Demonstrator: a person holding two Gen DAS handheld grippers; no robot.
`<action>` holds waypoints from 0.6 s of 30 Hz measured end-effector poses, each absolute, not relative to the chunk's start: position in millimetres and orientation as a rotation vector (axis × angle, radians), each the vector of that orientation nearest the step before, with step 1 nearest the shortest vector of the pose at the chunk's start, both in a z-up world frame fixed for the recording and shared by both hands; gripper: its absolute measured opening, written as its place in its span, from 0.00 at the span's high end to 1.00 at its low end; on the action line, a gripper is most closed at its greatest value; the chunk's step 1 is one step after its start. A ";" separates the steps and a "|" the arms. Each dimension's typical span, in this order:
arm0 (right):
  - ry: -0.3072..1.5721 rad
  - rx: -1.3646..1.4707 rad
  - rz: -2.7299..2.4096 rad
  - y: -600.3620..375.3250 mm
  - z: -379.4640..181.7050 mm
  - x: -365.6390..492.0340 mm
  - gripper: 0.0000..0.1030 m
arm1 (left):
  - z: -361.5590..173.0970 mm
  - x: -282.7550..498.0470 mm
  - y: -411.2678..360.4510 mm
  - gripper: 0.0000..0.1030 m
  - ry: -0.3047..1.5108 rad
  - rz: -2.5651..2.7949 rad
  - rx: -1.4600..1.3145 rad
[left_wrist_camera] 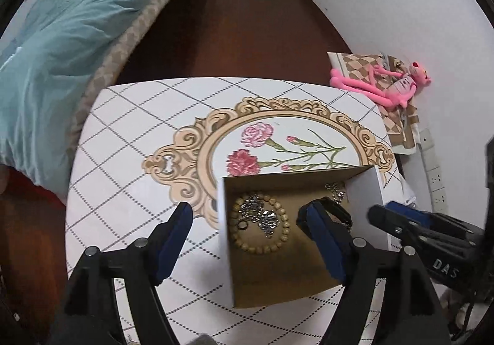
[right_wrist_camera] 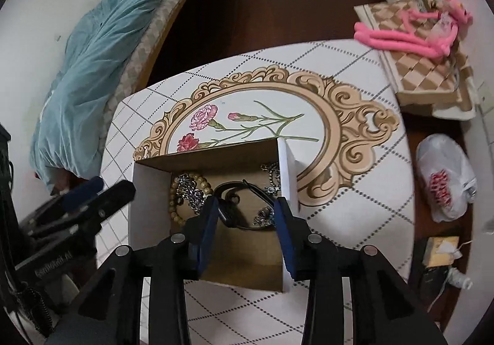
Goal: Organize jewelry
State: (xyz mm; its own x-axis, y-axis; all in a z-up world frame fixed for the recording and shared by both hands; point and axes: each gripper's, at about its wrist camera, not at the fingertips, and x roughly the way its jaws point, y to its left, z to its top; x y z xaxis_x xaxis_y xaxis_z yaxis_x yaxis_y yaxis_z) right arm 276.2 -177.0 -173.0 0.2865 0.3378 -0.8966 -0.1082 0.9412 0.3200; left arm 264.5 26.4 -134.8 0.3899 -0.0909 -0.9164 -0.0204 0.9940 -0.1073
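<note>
An open cardboard box (left_wrist_camera: 364,190) (right_wrist_camera: 148,199), white outside and brown inside, stands on the table. In it lie a wooden bead bracelet (left_wrist_camera: 279,244) (right_wrist_camera: 173,209), a tangle of silver chain (left_wrist_camera: 262,216) (right_wrist_camera: 191,190), a black band (left_wrist_camera: 338,212) (right_wrist_camera: 234,187) and another chain (left_wrist_camera: 335,190) (right_wrist_camera: 271,175). My left gripper (left_wrist_camera: 247,215) is open and straddles the box's left wall, one finger outside and one inside, pressing on nothing. My right gripper (right_wrist_camera: 246,204) is open inside the box just above the black band, without gripping it.
The table (left_wrist_camera: 129,141) (right_wrist_camera: 370,190) wears a white diamond-pattern cloth with a floral medallion. A bed with a teal blanket (left_wrist_camera: 61,45) is to the left. A pink plush toy (left_wrist_camera: 386,85) (right_wrist_camera: 407,33) lies on a checkered box at the right. A plastic bag (right_wrist_camera: 444,178) sits on the floor.
</note>
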 end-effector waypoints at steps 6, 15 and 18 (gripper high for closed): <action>1.169 0.022 0.166 -174.0 -150.4 246.9 0.13 | -130.8 238.1 34.8 0.00 1.131 0.032 -0.064; 1.143 -0.094 0.058 -176.0 -149.8 203.2 0.05 | -129.0 190.2 30.0 0.00 1.112 0.086 -0.038; 1.113 -0.084 0.044 -180.7 -135.4 185.8 0.05 | -118.3 175.9 29.7 0.00 1.096 0.092 -0.043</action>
State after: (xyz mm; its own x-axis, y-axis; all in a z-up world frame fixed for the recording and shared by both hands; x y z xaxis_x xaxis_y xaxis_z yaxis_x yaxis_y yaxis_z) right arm 185.8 -180.7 -135.4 0.4417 -0.0066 -0.8971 -0.0772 0.9960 -0.0454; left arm 175.9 29.7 -118.3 0.4541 0.0530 -0.8894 -0.0958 0.9953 0.0104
